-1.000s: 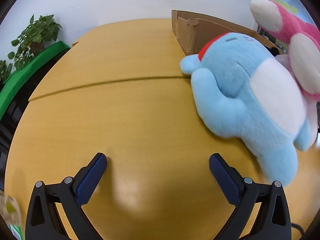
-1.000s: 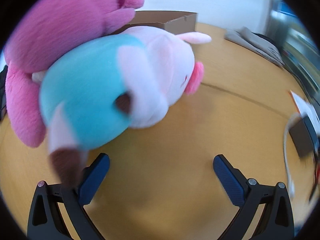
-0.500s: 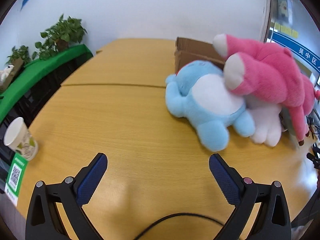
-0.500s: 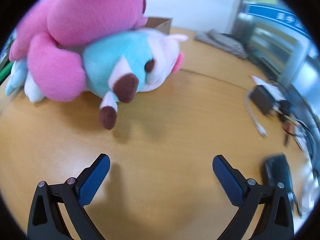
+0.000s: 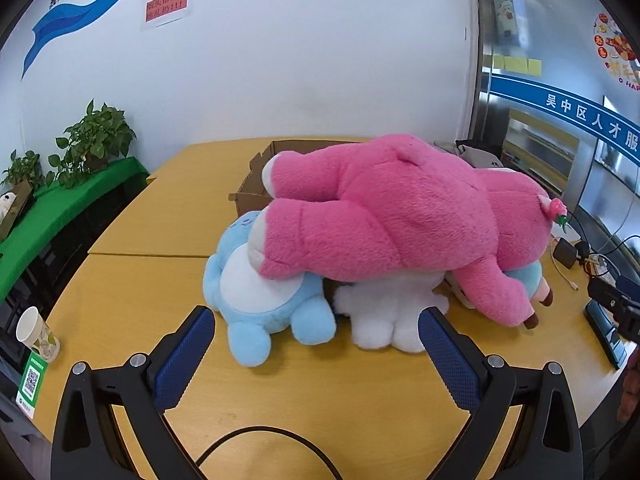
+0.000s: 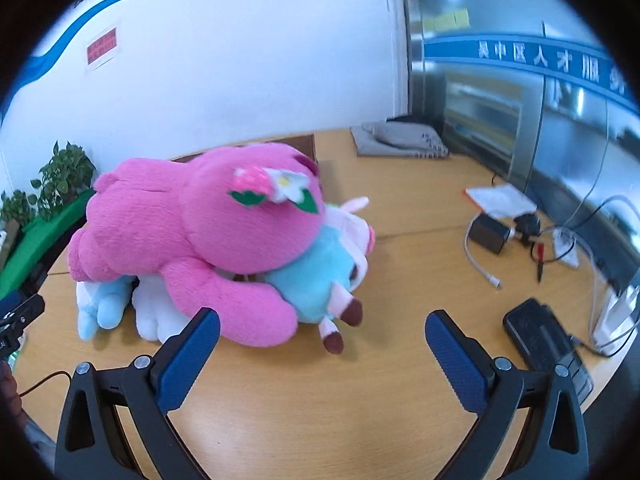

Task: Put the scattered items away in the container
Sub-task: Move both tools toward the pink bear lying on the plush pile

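Note:
A big pink plush bear [image 5: 400,220] lies on top of a pile of plush toys on the wooden table [image 5: 160,280]. Under it are a light blue plush [image 5: 256,300], a white plush [image 5: 384,320] and a teal and pink plush [image 6: 320,280]. The pink bear also shows in the right wrist view [image 6: 200,232]. A cardboard box [image 5: 260,176] stands behind the pile, mostly hidden. My left gripper [image 5: 316,344] is open and empty just in front of the pile. My right gripper [image 6: 322,340] is open and empty in front of the pile's right end.
A paper cup [image 5: 36,332] and a QR sign [image 5: 32,380] stand at the table's left edge. Chargers and cables [image 6: 520,240], a black device [image 6: 548,340] and folded grey cloth [image 6: 400,140] lie to the right. Plants [image 5: 92,140] stand on a green shelf at left.
Both grippers have pulled back and up from the toys, so the whole pile now shows. Both stay open. The toys have not moved.

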`<state>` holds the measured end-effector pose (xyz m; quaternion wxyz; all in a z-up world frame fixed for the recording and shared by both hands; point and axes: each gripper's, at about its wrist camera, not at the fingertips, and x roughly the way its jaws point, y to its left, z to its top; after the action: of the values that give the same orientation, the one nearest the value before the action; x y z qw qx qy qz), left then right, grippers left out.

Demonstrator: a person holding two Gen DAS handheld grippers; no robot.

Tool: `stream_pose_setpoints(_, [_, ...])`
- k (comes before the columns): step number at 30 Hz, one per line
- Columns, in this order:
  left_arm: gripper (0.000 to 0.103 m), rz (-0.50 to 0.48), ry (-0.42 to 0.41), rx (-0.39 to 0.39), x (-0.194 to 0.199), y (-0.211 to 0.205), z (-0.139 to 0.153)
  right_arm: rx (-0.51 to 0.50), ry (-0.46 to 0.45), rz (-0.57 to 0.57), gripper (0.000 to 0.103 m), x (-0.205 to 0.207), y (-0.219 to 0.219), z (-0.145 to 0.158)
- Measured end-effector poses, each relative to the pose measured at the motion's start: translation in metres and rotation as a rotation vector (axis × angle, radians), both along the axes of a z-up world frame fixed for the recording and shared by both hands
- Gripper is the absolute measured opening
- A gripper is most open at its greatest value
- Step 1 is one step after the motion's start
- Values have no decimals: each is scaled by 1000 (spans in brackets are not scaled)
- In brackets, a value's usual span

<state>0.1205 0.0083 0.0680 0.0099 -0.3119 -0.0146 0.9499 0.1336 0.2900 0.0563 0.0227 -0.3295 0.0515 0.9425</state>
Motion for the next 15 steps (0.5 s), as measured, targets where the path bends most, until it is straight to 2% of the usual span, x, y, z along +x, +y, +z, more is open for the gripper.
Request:
stream_pose_setpoints(2, [103,-7,0,-2,1,7,3,27,11,12,103,-1,-12,5])
stream_pose_setpoints(6, [103,-17,9,-61,2,24,11,81,32,37,103,-3,-36,14])
stream_pose_setpoints(9, [103,-9,20,-94,2,29,13,85,20,48,103,-5,-43,14])
stream_pose_setpoints(15, [103,-17,-9,-86,-1,29,6,112,12,59,103,-12,-47,11])
